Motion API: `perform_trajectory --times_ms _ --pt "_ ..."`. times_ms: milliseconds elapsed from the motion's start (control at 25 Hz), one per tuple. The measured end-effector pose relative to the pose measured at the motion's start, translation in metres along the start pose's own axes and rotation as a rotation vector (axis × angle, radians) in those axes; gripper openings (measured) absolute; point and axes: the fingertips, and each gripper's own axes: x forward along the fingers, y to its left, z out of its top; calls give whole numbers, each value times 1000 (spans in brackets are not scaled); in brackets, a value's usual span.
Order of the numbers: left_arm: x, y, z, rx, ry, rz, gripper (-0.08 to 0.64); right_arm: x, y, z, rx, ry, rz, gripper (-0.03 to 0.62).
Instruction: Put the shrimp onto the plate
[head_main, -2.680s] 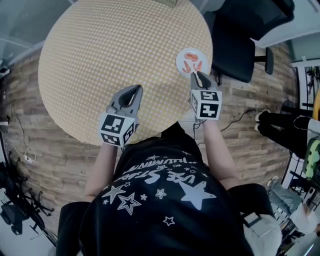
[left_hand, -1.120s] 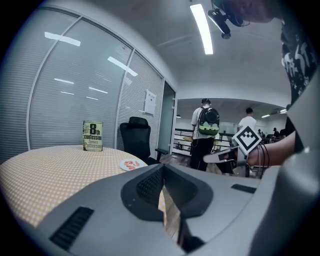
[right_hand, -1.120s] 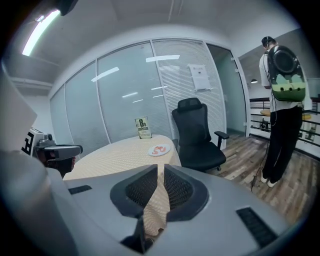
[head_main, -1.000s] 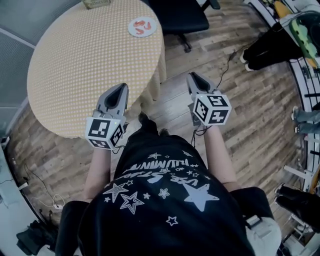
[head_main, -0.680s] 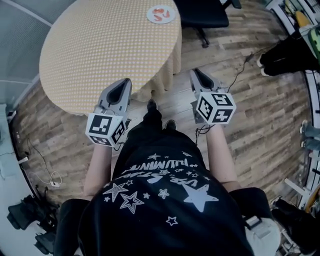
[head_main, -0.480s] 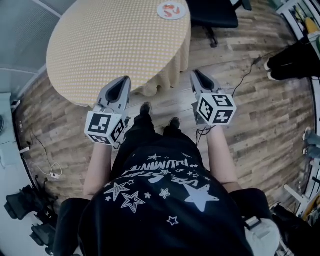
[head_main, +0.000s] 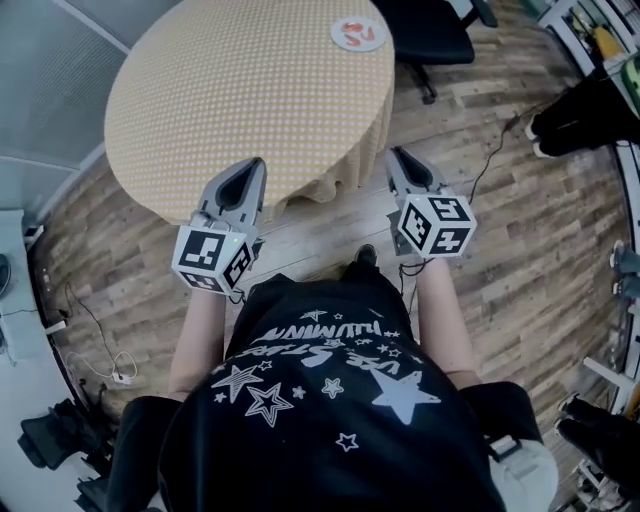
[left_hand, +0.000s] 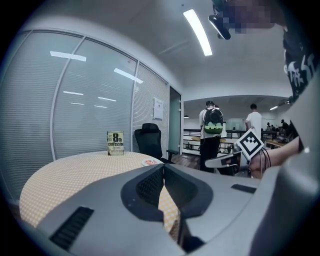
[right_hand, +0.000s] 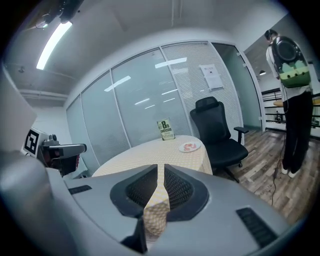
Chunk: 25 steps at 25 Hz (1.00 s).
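Note:
The orange shrimp (head_main: 354, 31) lie on a small white plate (head_main: 339, 38) at the far edge of the round table (head_main: 240, 90) with its yellow dotted cloth. My left gripper (head_main: 256, 166) is held in the air at the table's near edge, jaws together and holding nothing. My right gripper (head_main: 397, 154) hangs over the wooden floor to the table's right, jaws nearly touching, also holding nothing. Both are far from the plate. The plate (left_hand: 149, 162) shows small beyond the jaws in the left gripper view, and the plate (right_hand: 190, 147) also shows in the right gripper view.
A black office chair (head_main: 430, 28) stands behind the plate. A green-and-white sign card (right_hand: 165, 129) sits at the table's far side. Glass walls (right_hand: 140, 110) lie beyond. A person with a backpack (right_hand: 290, 95) stands to the right, on the wooden floor (head_main: 520, 230).
The right gripper has come away from the plate. I have backed off from the table, which now lies farther ahead. Both grippers keep the same pose.

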Motion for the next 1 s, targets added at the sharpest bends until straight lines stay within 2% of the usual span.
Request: perform_trajectory --times_ms 120,400,840,1000 --pt "-24 27 -3 15 -9 -20 9 5 34 -3 0 -8 -20 55" --pt "-72 76 -26 -20 -34 -65 9 2 98 -12 -35 -16 -89 55" --pt "-159 130 -50 22 -81 -180 9 -23 209 -47 -63 -34 -213 51" --pt "-188 146 -55 51 -93 -199 9 -37 243 -60 -39 -44 -252 49"
